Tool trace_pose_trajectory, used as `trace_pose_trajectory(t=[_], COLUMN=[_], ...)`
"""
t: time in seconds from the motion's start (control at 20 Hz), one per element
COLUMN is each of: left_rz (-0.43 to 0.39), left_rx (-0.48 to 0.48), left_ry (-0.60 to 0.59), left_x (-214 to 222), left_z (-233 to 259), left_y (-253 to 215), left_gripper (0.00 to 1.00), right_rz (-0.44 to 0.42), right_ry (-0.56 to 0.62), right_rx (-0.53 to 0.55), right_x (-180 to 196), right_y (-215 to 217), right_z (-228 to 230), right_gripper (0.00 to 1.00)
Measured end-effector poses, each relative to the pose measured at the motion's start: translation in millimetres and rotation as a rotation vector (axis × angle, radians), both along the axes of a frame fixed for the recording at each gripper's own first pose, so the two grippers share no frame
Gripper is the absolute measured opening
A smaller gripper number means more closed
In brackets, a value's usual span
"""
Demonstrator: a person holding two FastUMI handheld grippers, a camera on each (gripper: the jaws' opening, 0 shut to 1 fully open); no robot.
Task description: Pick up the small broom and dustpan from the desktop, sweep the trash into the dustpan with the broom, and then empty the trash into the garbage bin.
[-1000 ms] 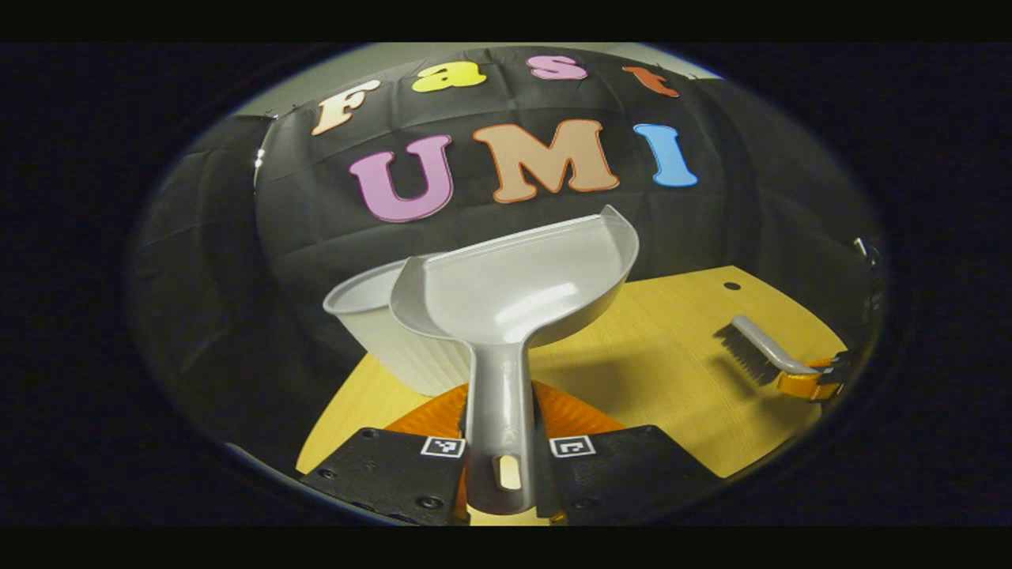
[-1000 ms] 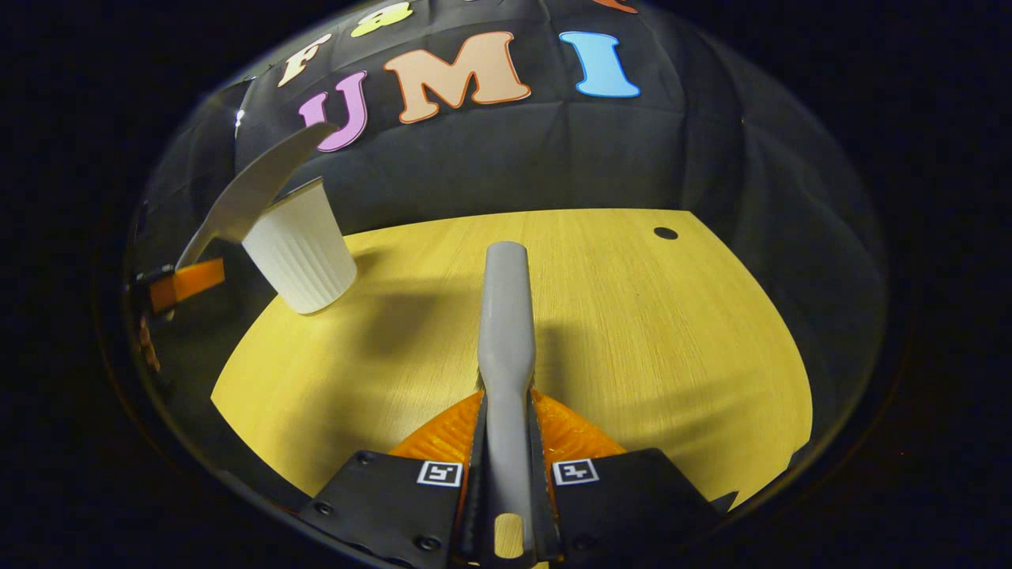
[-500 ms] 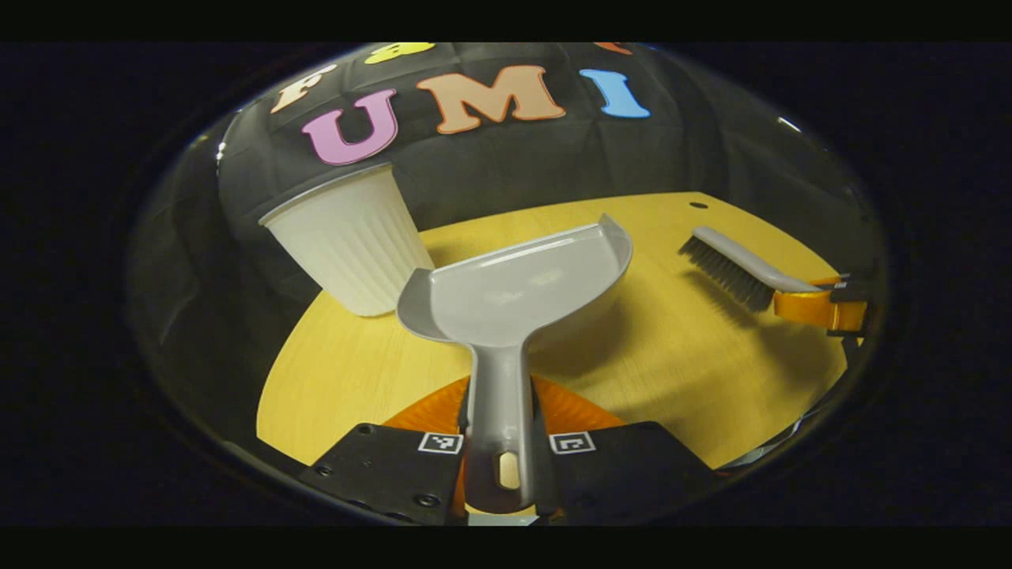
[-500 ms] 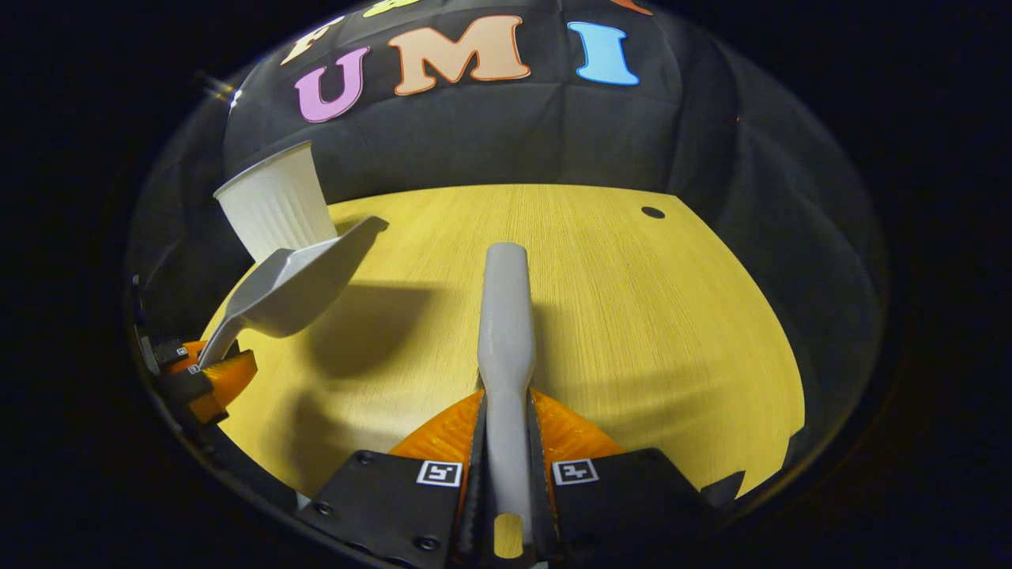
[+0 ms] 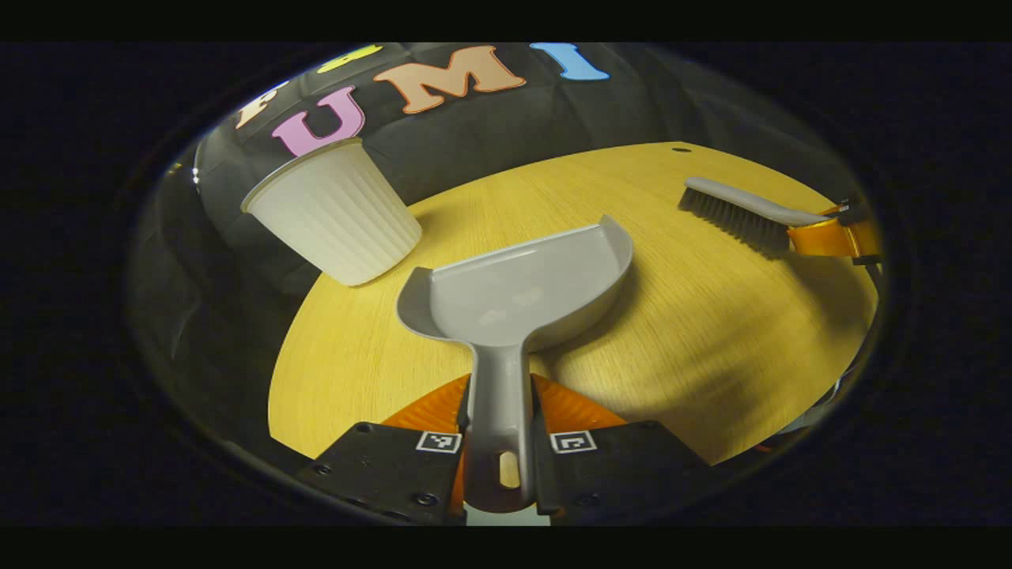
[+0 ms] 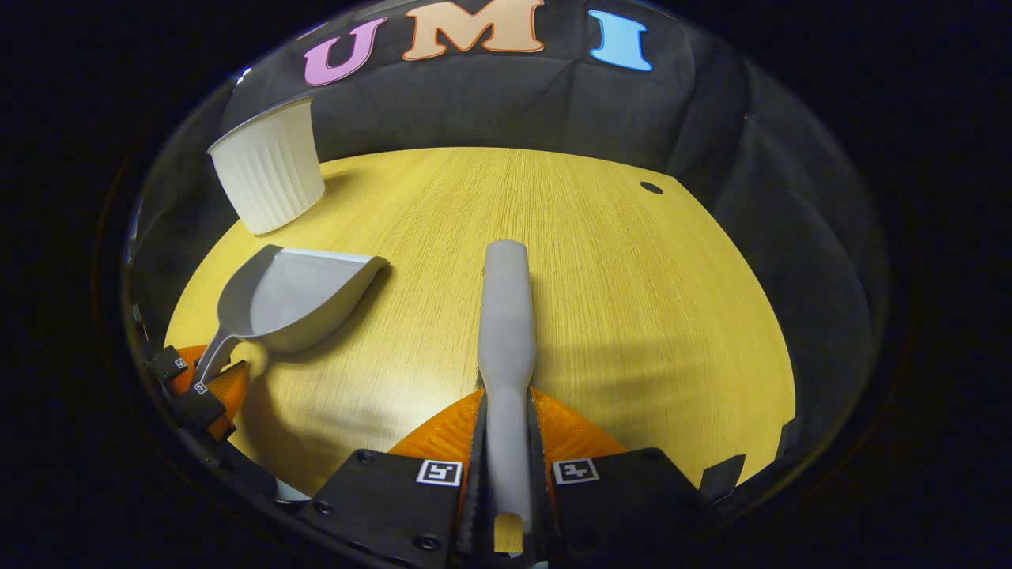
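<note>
Grey plastic, scoop-shaped, the small dustpan (image 5: 518, 280) sits low over the yellow wood-grain desktop (image 5: 696, 332), its handle running back between the fingers of your left gripper (image 5: 496, 427). Those jaws are clamped on the handle from both sides. You cannot tell from the left gripper view whether the pan's underside touches the wood or hangs just above it; its shadow lies close beneath. In the right gripper view the same dustpan (image 6: 296, 296) shows at the left, mouth turned toward the middle of the desktop (image 6: 632, 300), with your left gripper (image 6: 198, 383) behind it at the edge.

Your right gripper (image 6: 506, 442) has its jaws closed tight on the handle of the small grey broom (image 6: 506, 316), whose back points straight ahead over the wood. In the left gripper view you see that broom (image 5: 739, 209) from the side at the far right, dark bristles facing down, held by your right gripper (image 5: 830, 237).

A white ribbed garbage bin (image 5: 332, 213), shaped like a cup, stands upright at the desktop's far left corner, beyond the dustpan and apart from it. A small dark hole (image 6: 651, 187) marks the far right of the wood.
</note>
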State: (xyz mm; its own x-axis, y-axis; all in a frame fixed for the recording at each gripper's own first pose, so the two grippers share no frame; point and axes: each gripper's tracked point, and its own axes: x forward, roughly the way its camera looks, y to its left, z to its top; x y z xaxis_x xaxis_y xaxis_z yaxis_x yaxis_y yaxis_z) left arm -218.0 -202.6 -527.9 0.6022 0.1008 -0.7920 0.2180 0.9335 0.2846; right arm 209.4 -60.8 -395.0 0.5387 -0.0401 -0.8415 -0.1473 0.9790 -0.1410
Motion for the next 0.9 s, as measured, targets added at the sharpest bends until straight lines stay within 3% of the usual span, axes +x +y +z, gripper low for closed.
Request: trace_pose_trajectory(t=[0.2, 0.3, 0.35, 0.4, 0.45, 0.5, 0.55, 0.7, 0.85, 0.9], left_rz=[0.031, 0.029, 0.038, 0.048, 0.062, 0.075, 0.091, 0.162, 0.204, 0.185], left_rx=[0.006, -0.008, -0.017, -0.026, -0.029, -0.026, -0.015, -0.020, -0.099, -0.128], left_ry=[-0.011, -0.043, -0.053, -0.060, -0.080, -0.111, -0.162, -0.361, -0.577, -0.658], left_x=[-3, 1, 1, -1, -1, 1, 5, 20, 31, 37], left_z=[-2, 4, 6, 7, 15, 26, 44, 128, 228, 262], left_y=[0, -5, -6, -6, -6, -4, -1, 10, 12, 11], left_gripper=[0.32, 0.56, 0.79, 0.83, 0.96, 1.00, 0.95, 0.95, 0.94, 0.94], right_rz=[0.001, 0.008, 0.017, 0.023, 0.028, 0.032, 0.037, 0.092, 0.133, 0.132], right_ry=[0.029, 0.020, 0.015, 0.002, -0.018, -0.042, -0.080, -0.289, -0.578, -0.664], right_rx=[0.005, 0.001, 0.004, 0.006, 0.010, 0.024, 0.039, 0.150, 0.232, 0.245], right_x=[-6, -12, -12, -11, -11, -11, -9, -3, 0, 2], right_y=[0, 1, 5, 6, 2, 3, 3, 14, 18, 16], right_z=[-4, 1, 0, 2, 7, 15, 27, 98, 194, 225], right_gripper=[0.29, 0.36, 0.60, 0.70, 0.89, 0.95, 1.00, 1.00, 1.00, 1.00])
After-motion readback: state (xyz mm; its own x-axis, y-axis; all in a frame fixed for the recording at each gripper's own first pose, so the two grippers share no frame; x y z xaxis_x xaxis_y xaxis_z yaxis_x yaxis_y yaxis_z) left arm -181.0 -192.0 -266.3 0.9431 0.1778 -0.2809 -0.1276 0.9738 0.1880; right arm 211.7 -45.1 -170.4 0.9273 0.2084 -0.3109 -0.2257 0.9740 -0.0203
